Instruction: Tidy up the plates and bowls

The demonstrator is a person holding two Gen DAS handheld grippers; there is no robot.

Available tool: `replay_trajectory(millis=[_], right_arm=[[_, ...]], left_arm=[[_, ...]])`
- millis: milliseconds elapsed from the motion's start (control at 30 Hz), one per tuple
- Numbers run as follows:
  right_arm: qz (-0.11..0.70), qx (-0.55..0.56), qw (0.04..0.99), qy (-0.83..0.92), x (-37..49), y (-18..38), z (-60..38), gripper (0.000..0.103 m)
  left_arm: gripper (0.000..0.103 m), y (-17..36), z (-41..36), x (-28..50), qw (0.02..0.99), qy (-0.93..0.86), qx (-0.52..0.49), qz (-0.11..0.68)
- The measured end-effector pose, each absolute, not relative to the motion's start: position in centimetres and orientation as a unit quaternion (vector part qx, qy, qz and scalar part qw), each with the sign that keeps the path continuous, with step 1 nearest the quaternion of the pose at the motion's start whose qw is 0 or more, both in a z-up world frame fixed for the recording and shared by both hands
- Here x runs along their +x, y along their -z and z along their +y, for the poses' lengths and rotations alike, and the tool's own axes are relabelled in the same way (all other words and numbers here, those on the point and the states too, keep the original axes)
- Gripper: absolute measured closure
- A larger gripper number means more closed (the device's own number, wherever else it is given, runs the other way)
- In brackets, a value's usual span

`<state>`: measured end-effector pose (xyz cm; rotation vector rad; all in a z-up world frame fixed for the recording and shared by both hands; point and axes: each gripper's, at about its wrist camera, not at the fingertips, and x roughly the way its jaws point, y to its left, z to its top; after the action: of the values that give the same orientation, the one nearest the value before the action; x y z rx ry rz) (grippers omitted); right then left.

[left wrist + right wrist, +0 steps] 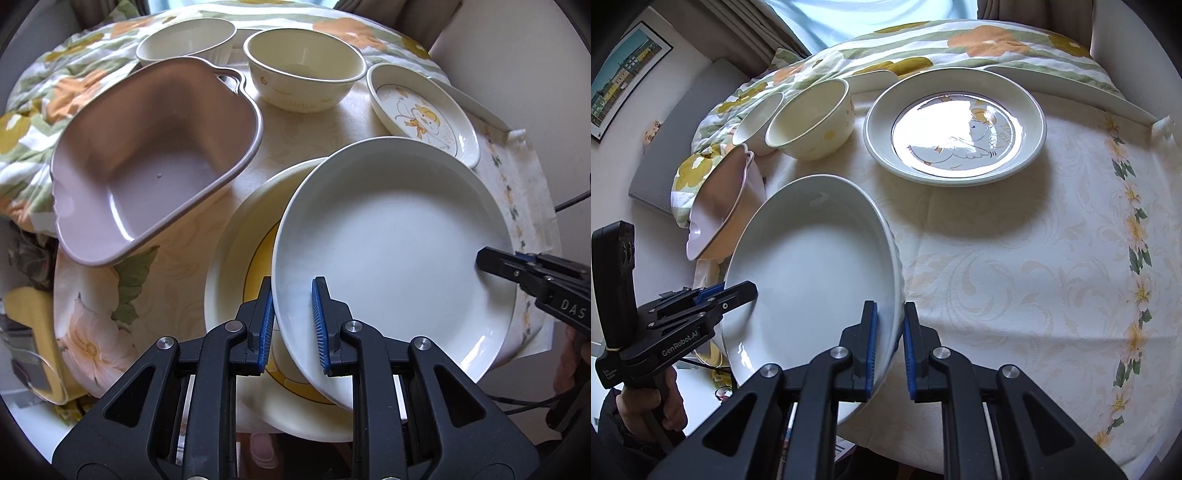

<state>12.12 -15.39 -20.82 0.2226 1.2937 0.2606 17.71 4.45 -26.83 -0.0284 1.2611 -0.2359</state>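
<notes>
I am holding the plain white plate (391, 254) by its rim from two sides, and it is tilting above the table (1015, 266), lifted clear of the cloth in the right wrist view. My left gripper (293, 321) is straddling the plate's near-left rim, one blue pad under it and one over it; a slight gap is showing beside each pad, so I cannot tell how firmly it is pinching. My right gripper (888, 347) is closing its fingers on the opposite rim, with the rim wedged between the blue pads.

Directly under the white plate, in the left wrist view, a yellow-ringed plate (236, 266) is lying on the table near its front edge, partly covered by the one I am lifting. Just left of it, the mauve basin (155, 162) is leaning tilted, half on the table's left edge and half on the flowered quilt (33, 122). Toward the far edge a cream bowl (303, 68) is standing upright, with a ribbed white bowl (188, 38) just beside it on its left. At the far right, the duck plate (955, 125) is lying flat, well apart from the plate in my fingers.
</notes>
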Motion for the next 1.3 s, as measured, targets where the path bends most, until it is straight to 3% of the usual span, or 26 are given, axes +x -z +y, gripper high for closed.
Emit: replay_trajectory(millis=[767,1300], right_arm=[[0.597,0.050,0.792,-0.120,11.7,21.6,-13.7,0.090],[0.575,-0.063,0.808,-0.114,11.2,21.8,-10.8,0.087]], left_arm=[[0.087,27.8,2.8,17.1,0.812,0.069,0.084,0.573],[0.087,27.7,2.5,16.6,0.814,0.030,0.113,0.569]])
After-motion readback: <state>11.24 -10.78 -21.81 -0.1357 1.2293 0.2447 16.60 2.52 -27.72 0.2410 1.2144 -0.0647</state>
